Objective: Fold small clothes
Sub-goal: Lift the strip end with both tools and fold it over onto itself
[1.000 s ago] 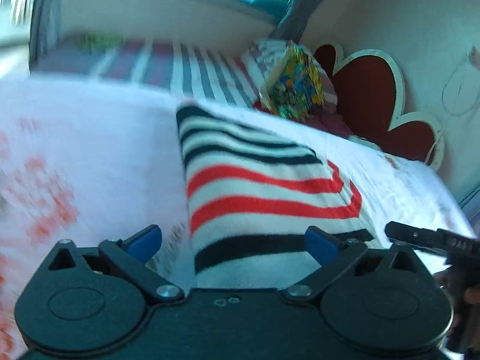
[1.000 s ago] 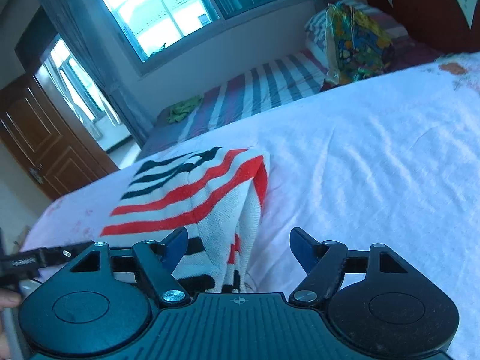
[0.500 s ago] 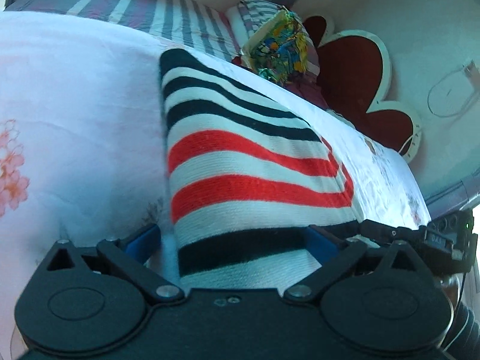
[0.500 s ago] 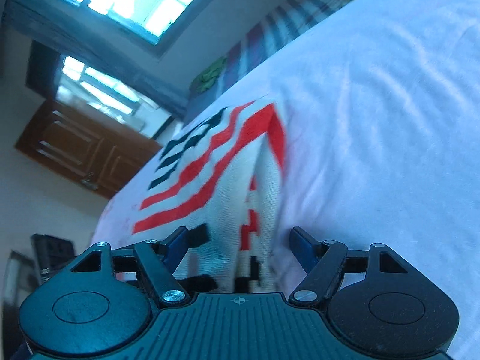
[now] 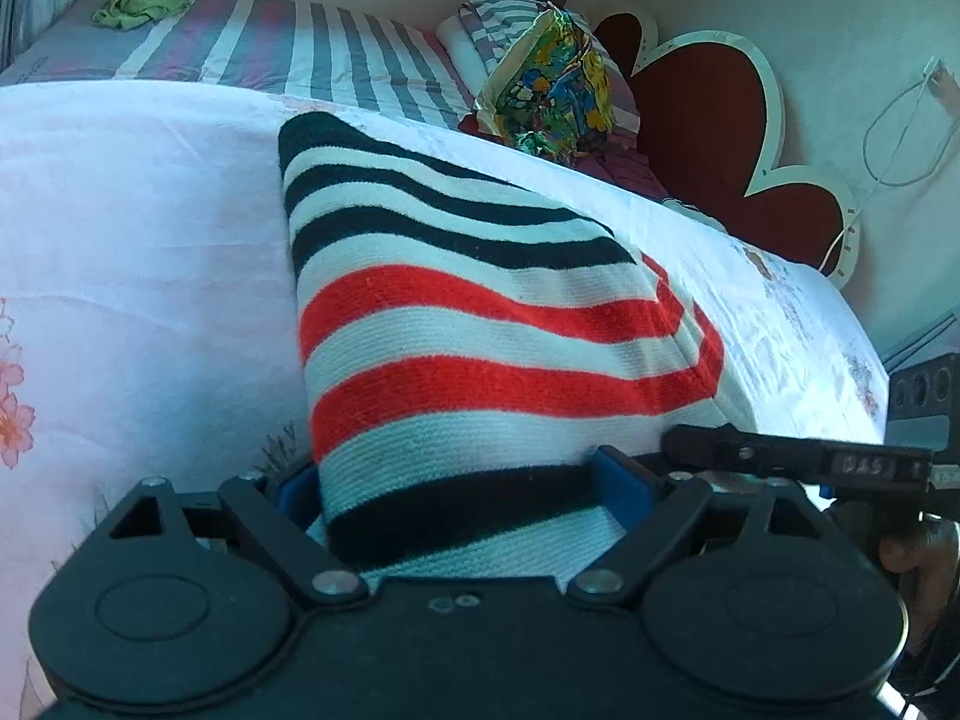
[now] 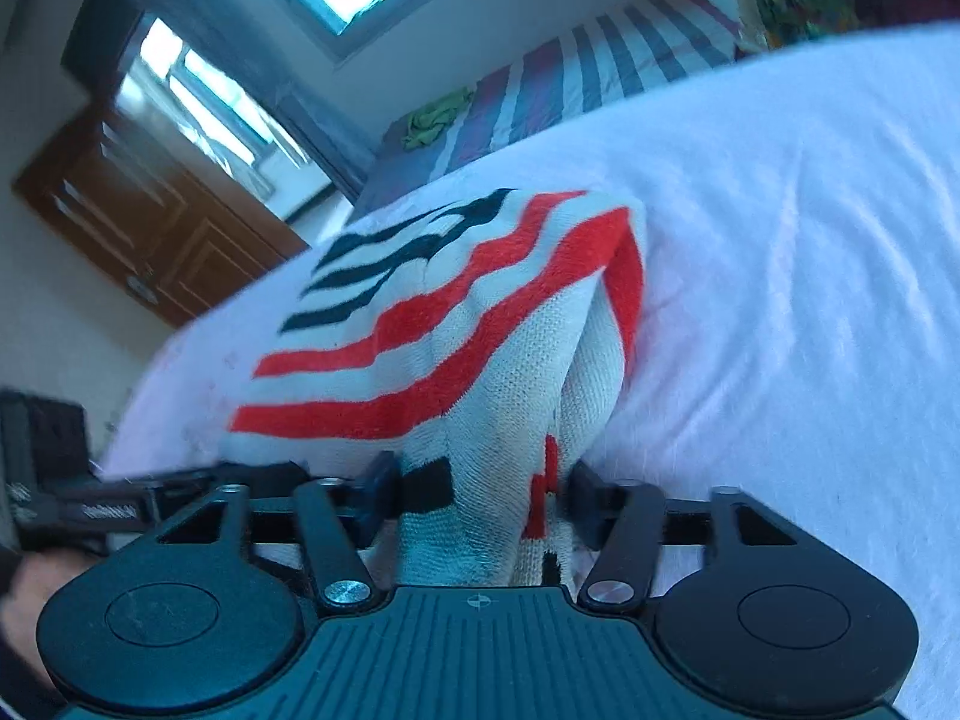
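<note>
Both tongs have moved in over the striped sweater [image 5: 480, 324]. The right tongs [image 6: 483, 489] have just been closing, bunching its near edge between them; the left tongs [image 5: 462, 492] have narrowed slightly, straddling its near end.

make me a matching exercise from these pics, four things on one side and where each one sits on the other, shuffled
Things:
1. striped knit garment
2. green cloth
3. colourful patterned bag
4. brown wooden door

Places:
A. far end of the striped bed
B. on the white sheet, its near edge between both grippers' fingers
C. by the heart-shaped headboard
D. in the wall beyond the bed's foot, right wrist view only

Pairs: 1-B, 2-A, 3-C, 4-D
</note>
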Action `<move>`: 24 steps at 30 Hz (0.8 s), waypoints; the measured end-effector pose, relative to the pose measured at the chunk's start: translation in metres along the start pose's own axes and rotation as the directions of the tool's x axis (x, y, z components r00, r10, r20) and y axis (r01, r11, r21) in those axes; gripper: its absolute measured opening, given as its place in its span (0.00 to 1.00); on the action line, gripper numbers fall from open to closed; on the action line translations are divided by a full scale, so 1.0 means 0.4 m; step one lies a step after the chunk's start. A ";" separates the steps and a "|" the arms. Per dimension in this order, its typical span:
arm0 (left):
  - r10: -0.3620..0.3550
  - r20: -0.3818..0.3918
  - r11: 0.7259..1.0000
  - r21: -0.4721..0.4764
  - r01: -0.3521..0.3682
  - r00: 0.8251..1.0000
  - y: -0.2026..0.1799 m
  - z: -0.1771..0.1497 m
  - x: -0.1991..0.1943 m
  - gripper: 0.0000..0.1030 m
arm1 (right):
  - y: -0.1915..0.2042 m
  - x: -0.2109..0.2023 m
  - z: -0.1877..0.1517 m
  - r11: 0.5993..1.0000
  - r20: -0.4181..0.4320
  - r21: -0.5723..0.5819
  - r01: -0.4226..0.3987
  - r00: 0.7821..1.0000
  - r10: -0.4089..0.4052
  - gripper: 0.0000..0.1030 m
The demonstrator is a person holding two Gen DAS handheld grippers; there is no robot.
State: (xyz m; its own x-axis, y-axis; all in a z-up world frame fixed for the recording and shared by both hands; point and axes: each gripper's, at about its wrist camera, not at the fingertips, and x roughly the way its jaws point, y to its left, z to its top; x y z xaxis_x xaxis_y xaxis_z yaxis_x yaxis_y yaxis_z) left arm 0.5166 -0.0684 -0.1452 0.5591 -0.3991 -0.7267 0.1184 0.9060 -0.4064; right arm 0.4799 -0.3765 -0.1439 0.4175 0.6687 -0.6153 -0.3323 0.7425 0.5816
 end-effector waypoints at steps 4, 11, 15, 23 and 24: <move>0.001 0.004 1.000 0.018 -0.001 1.000 -0.010 -0.001 -0.003 0.79 | 0.011 -0.006 -0.015 1.000 0.016 0.011 0.013 1.000 -0.014 0.43; -0.007 0.044 0.999 0.054 0.004 0.999 -0.017 -0.007 -0.041 0.56 | 0.082 -0.017 -0.028 0.995 0.077 -0.054 0.081 0.994 -0.076 0.37; -0.036 0.065 0.996 0.082 0.031 0.997 -0.017 -0.015 -0.072 0.48 | 0.135 -0.029 -0.045 0.989 0.119 -0.099 0.114 0.988 -0.102 0.35; -0.115 0.105 0.988 0.114 0.103 0.988 0.054 -0.046 -0.204 0.47 | 0.359 -0.029 -0.113 0.968 0.168 -0.185 0.170 0.976 -0.140 0.35; -0.113 0.111 0.989 0.111 0.101 0.987 0.081 -0.055 -0.236 0.47 | 0.397 -0.013 -0.119 0.968 0.169 -0.191 0.163 0.977 -0.131 0.35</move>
State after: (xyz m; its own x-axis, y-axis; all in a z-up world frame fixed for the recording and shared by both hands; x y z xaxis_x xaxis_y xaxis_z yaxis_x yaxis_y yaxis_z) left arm 0.4496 -0.0044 -0.1018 0.6300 -0.4811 -0.6096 0.2649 0.8710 -0.4137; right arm 0.3845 -0.2602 -0.0737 0.5940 0.5497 -0.5873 -0.4155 0.8349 0.3610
